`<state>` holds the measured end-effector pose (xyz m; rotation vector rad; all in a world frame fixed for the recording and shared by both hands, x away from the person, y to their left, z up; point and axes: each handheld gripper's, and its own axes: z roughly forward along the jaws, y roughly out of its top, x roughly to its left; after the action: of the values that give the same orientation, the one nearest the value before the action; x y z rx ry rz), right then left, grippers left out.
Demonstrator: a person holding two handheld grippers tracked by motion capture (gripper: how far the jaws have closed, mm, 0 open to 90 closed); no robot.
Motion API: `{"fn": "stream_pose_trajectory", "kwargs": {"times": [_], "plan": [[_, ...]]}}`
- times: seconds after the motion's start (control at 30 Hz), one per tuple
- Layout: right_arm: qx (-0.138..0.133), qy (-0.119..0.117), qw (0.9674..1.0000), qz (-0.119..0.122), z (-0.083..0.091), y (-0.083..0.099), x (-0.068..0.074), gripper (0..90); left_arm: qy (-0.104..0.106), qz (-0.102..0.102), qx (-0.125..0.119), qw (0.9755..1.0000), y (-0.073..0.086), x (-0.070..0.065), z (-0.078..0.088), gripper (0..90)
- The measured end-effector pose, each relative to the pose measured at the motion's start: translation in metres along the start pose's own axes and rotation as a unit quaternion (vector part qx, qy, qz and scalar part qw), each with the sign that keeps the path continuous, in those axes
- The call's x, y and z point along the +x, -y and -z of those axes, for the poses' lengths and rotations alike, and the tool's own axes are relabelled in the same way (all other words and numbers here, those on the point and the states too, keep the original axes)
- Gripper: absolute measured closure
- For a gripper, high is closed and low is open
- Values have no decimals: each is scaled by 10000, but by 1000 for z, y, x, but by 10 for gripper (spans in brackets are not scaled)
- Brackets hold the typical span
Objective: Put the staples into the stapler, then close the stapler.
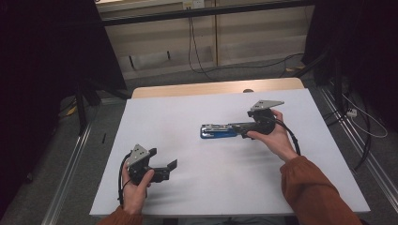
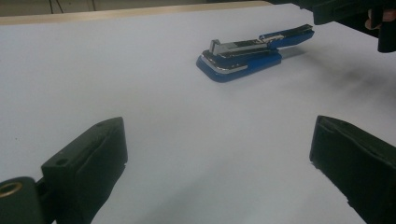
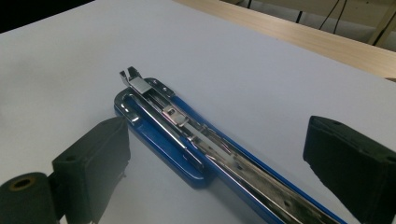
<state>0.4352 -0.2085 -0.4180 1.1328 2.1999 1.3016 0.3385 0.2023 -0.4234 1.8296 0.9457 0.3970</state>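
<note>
On the white table [image 1: 187, 187] the blue stapler [image 3: 187, 140] lies flipped open between the right gripper's [image 3: 215, 154] wide, empty jaws; close them gently around its long metal arm, while the left gripper [image 2: 219, 158] waits with wide, empty jaws too

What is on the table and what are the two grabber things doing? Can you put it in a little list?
Thing on table: blue plastic stapler with shiny metal top, lying flat, its top swung open
Table: white flat tabletop
Left gripper: jaws open, nothing between them, apart from the stapler, held low near the table's front edge
Right gripper: jaws open, one either side of the stapler's long metal arm, pads not pressing on it
Hands: one hand holds each gripper
</note>
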Motion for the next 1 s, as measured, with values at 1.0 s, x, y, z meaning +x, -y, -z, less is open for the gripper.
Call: {"fn": "stream_pose_trajectory", "kwargs": {"times": [1.0], "plan": [[-535, 442, 9974, -167, 51, 41, -2, 119, 5, -35, 48, 10000, -1, 0, -3, 40]]}}
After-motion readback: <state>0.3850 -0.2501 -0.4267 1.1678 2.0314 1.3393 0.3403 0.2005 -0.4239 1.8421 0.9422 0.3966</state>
